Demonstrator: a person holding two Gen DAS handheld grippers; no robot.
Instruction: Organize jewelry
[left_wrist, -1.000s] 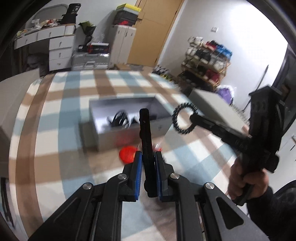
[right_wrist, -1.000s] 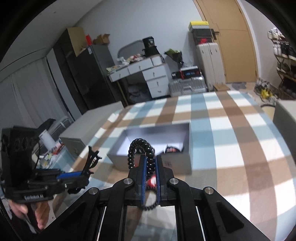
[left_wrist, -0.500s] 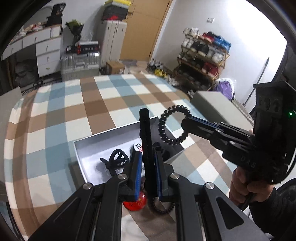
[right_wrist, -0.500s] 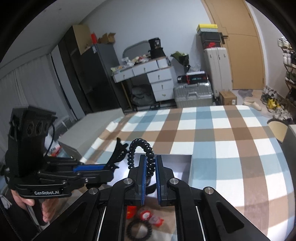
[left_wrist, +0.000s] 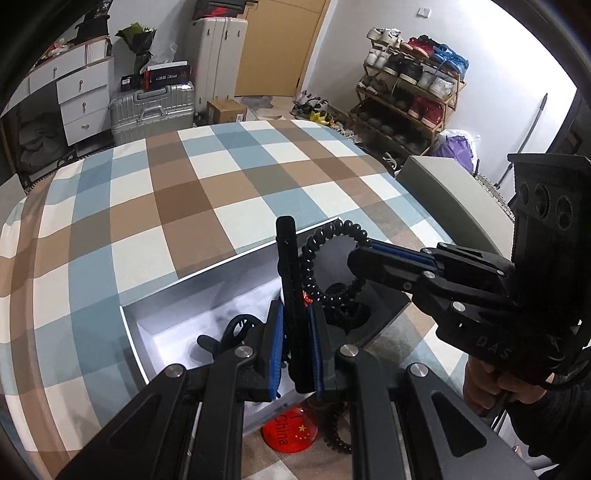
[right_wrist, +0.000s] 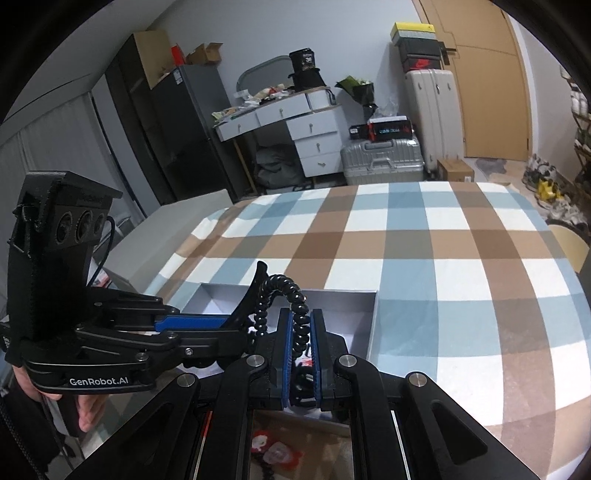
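Lower centre of both views, the grey box (left_wrist: 207, 295) sits on the checked cloth (left_wrist: 147, 206). Right gripper (right_wrist: 302, 354) clamps a black spiral hair tie (right_wrist: 291, 295); left gripper (left_wrist: 295, 350) pinches a black hair clip (left_wrist: 286, 258), both over the box. Step: depositing them; next, probably lower and open the jaws.

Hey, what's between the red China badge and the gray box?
Nothing: in the left wrist view the red China badge lies on the checked cloth right against the gray box near wall.
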